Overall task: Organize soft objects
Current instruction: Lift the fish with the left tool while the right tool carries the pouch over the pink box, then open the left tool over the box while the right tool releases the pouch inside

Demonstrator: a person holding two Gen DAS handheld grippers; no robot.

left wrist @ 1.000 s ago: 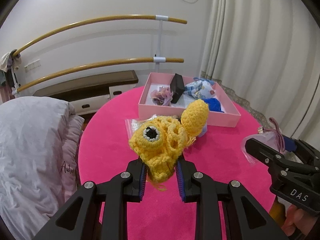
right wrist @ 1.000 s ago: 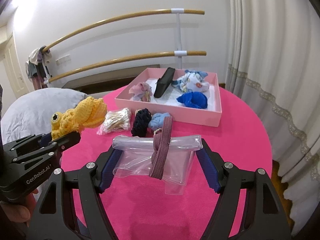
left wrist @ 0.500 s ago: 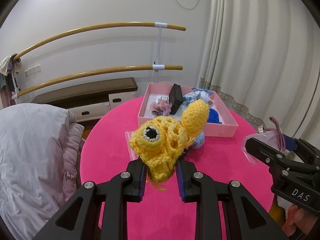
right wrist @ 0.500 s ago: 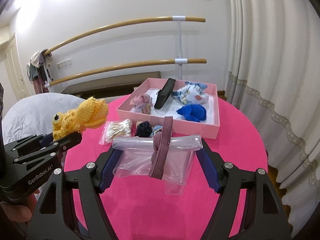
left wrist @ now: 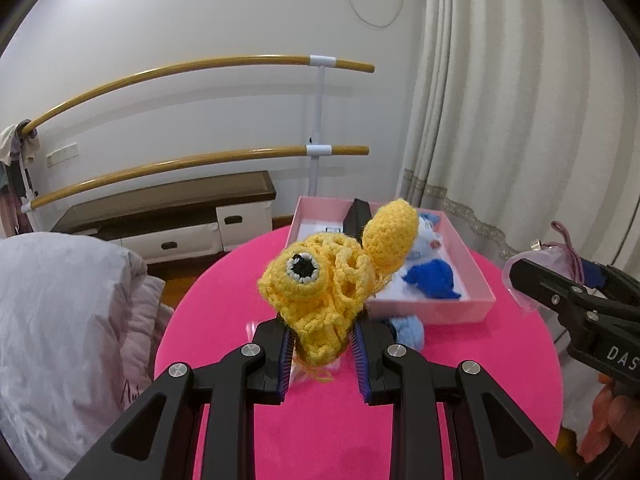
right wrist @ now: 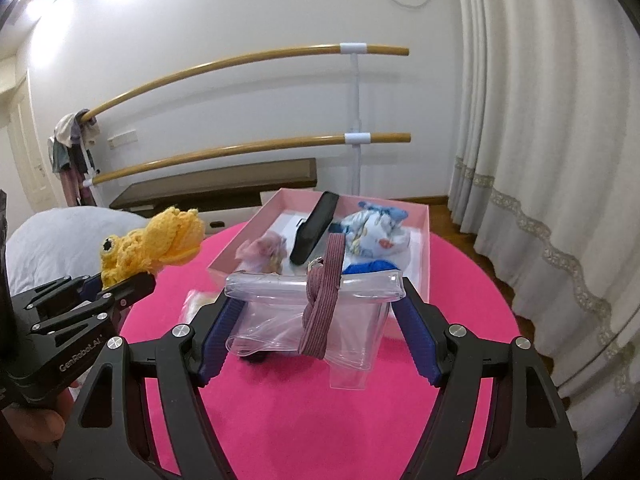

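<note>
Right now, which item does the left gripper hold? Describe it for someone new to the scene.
Above the round pink table, near the pink box, the left gripper pinches a yellow crochet toy. It alone is yellow, with one black-and-white eye.

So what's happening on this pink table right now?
A person holds a gripper in each hand above the pink table. The left gripper is shut on a yellow crochet toy; the right gripper clamps a clear plastic pouch with a mauve corduroy strap. Both are held in the air short of the pink box, which already contains several soft items.
</note>
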